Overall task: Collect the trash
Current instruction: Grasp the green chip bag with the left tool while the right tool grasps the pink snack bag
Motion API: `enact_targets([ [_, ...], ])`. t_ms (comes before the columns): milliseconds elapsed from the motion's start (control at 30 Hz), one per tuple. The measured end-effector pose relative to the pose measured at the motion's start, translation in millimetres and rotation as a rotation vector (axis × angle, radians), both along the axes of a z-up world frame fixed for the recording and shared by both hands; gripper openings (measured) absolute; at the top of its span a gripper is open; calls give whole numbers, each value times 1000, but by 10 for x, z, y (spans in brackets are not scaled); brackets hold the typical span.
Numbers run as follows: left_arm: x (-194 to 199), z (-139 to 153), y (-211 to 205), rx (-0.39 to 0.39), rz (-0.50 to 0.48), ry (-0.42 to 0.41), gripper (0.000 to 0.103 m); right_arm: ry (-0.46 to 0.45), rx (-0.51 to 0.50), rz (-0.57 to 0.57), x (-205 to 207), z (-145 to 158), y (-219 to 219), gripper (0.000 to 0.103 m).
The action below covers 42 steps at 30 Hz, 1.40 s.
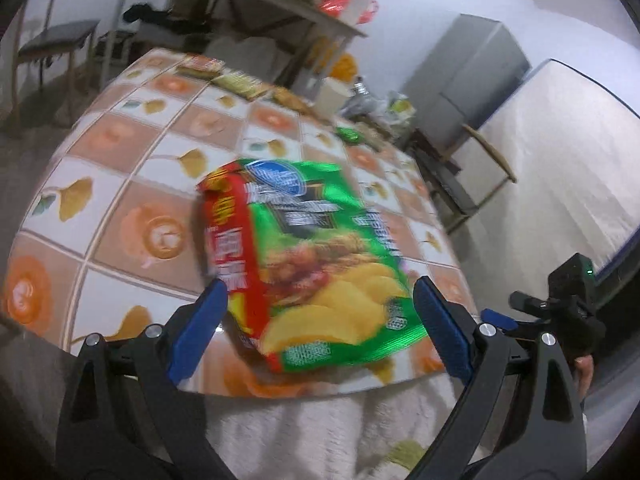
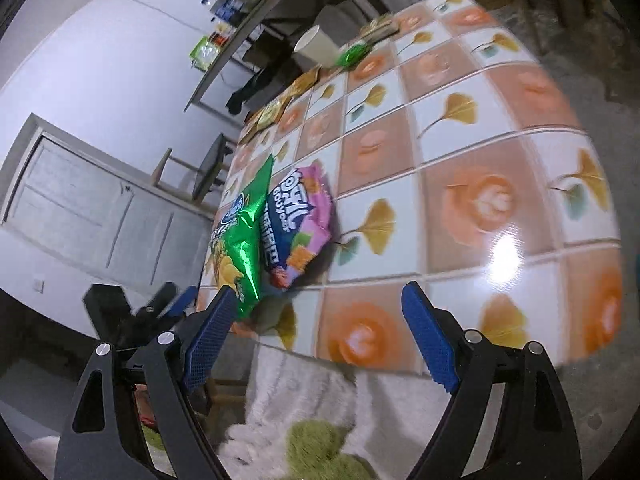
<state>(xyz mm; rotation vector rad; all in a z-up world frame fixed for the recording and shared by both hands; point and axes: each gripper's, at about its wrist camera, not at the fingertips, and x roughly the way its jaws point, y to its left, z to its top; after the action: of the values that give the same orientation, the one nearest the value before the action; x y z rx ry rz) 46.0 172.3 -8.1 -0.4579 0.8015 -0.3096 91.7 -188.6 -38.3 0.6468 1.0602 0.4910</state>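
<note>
A shiny green-and-red foil chip bag [image 1: 316,264] lies near the front edge of the counter [image 1: 132,184], its crinkled film printed with yellow crisps; its long axis runs from that near edge away toward the counter's far side, the blue oval logo at the far end. In the right wrist view the same bag [image 2: 240,240] overlaps one pink-and-blue plastic snack packet [image 2: 302,224] lying just beside it, touching — two wrappers together here. The counter is covered by a glossy cloth in a tile pattern of orange roses and yellow ginkgo leaves.

The left tongs [image 1: 316,312] stand wide, one blue ribbed pad on either side of the chip bag's near end; motion blur hides whether either pad touches the film. The right tongs [image 2: 316,332] also stand wide, holding nothing, over the counter's near edge to the right of the two wrappers.

Farther back sit a small green foil wrapper [image 2: 354,54], a white paper cup [image 2: 316,46] on its side, and several flat yellowish packets [image 2: 280,108] — too blurred to count.
</note>
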Motion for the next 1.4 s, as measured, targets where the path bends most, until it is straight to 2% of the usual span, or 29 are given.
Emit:
enact_targets([
  [67,114,-133,61,-17,13,32,88,18,14,18,133,-45,104,82],
  [167,263,-295,144,-63,25,80,79,41,28,46,345,-108,256,82],
  [267,332,-370,187,-93,17,94,75,59,29,65,547,-164,363,82],
  [533,475,-486,192,-108,-5,130,68,104,45,93,1032,-356,507,82],
  [667,495,-491,147,-91,-22,130,67,143,36,156,1173,-475,661,82],
  [833,540,-487,80,-44,-38,128,63,134,44,245,1224,-501,880,82],
  [900,541,-486,59,-29,-37,128,60,129,32,266,1209,-499,951,77],
  [1000,537,-461,31,16,-26,117,59,125,-2,266,1196,-496,985,64],
  [1067,526,-454,26,25,-21,116,55,140,12,253,1197,-541,973,55],
  [1233,497,-442,40,32,-9,108,47,138,4,230,1157,-572,938,38],
  [1400,468,-426,79,20,5,101,36,126,-28,212,1117,-554,913,27],
])
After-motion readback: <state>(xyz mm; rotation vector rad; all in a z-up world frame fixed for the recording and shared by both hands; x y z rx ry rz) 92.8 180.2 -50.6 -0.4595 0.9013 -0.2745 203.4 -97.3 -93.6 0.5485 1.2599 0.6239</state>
